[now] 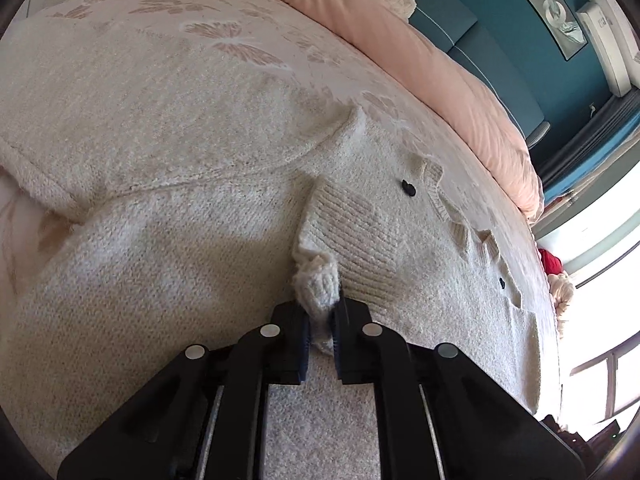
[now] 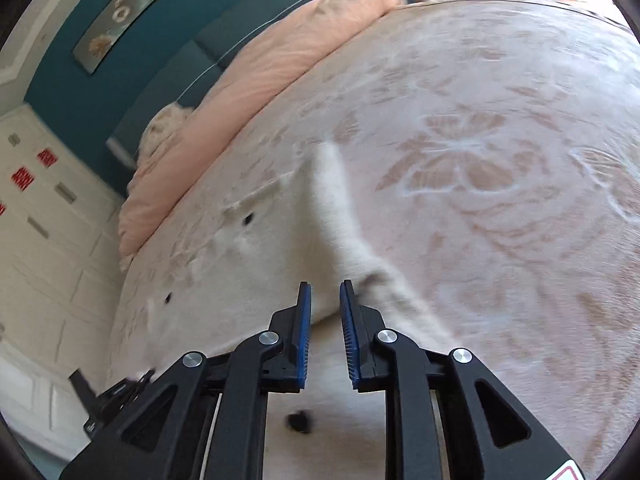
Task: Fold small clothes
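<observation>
Left gripper is clamped on the ribbed cuff of the cardigan, jaws pinching the fuzzy knit so the sleeve can be carried across the body. Right gripper hangs with its blue pads parted and nothing between them, poised over the cardigan's edge, I'd guess to catch the other side. That view is blurred, so the fabric below it is hard to read.

Just beyond the cuff, the cardigan lies flat, front up, its black buttons in a line down the placket. It rests on the patterned blanket, which spreads out past it. Farther off, beyond the cardigan's button side, a pink duvet is bunched against the teal headboard.

The fold looks barely begun.
</observation>
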### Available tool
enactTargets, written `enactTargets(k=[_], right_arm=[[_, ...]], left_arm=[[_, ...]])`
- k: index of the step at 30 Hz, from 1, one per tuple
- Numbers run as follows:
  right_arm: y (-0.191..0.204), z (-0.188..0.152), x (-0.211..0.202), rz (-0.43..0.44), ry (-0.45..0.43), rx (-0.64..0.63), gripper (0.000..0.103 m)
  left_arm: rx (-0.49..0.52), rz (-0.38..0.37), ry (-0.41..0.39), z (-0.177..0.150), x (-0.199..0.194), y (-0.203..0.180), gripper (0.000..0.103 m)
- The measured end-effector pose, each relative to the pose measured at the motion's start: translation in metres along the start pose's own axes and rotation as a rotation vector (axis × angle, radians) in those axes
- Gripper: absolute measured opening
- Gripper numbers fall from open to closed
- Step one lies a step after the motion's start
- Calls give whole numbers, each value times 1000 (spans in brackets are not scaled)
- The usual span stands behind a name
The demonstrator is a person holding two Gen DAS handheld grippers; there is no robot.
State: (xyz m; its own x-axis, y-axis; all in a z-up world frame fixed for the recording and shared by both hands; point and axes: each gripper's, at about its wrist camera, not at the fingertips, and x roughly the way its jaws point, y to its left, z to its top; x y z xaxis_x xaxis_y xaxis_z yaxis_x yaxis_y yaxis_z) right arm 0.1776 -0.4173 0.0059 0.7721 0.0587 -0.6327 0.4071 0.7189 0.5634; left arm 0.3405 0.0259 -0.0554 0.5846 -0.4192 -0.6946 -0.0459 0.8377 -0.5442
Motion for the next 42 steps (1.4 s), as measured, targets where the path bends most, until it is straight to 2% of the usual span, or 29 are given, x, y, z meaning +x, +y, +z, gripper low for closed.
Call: enactTargets(k=[2,4,7,8,9,11,14,15,17,19,20,21,22,25,27,30,33,35,37,38,39,40,41,42], right_arm=[[50,-4,26,64,85,-161,16],[90,-16,56,87,138,-306,16],[111,-33,108,58,280,-405,13],[110,-35,116,24,294,-438,3],[102,-32,117,35,284,-447,0],[73,-14,103,5,235,-374,0],[10,18,63,-132,107,-202,1],[-8,24,59,-162,96,-173,0],[-27,27,61,-106,126,-150,0],[-9,25,53,-161,122,-188,0],[7,20,48,-161,119,-216,7],[20,11,42,-131,117,-242,13],[34,-1,37,-97,117,-273,13],[69,-52,28,-50,140,-373,13],[80,-86,28,-32,162,-439,14],[83,-122,29,-41,173,-485,22],[79,-125,26,-39,150,-460,22],[71,-121,30,-11,164,-418,22],[65,-120,31,19,170,-385,22],[63,-120,31,31,173,-373,22],[61,-119,32,42,175,-363,23],[60,-119,33,50,177,-354,23],[61,-119,33,53,176,-348,23],[61,-119,34,55,176,-346,23]], left_arm=[[-14,-7,-7,-1,0,3,9],[-5,-5,-12,-1,0,2,9],[-7,-12,-12,-1,0,3,9],[-4,-11,-14,-1,0,3,9],[-1,-10,-16,-1,0,3,9],[1,-14,-19,-2,-1,5,9],[2,-25,-29,-4,0,7,9],[1,-29,-36,-6,-1,8,9],[-3,-36,-43,-7,-1,9,9],[-12,-39,-38,-5,-2,8,9],[-27,-44,-26,-3,-6,9,10],[-51,-56,-11,0,-12,11,14],[-82,-64,-3,3,-21,16,17],[-192,-58,-79,20,-70,56,34],[-265,25,-142,41,-103,100,50],[-367,205,-224,83,-147,177,55],[-484,349,-283,120,-178,250,58],[-562,410,-306,135,-189,287,58],[-603,385,-309,144,-188,307,55],[-612,384,-319,147,-187,309,48],[-608,385,-322,150,-185,307,25],[-599,362,-308,154,-181,303,11],[-586,336,-301,160,-178,294,10],[-550,318,-327,165,-181,278,9]])
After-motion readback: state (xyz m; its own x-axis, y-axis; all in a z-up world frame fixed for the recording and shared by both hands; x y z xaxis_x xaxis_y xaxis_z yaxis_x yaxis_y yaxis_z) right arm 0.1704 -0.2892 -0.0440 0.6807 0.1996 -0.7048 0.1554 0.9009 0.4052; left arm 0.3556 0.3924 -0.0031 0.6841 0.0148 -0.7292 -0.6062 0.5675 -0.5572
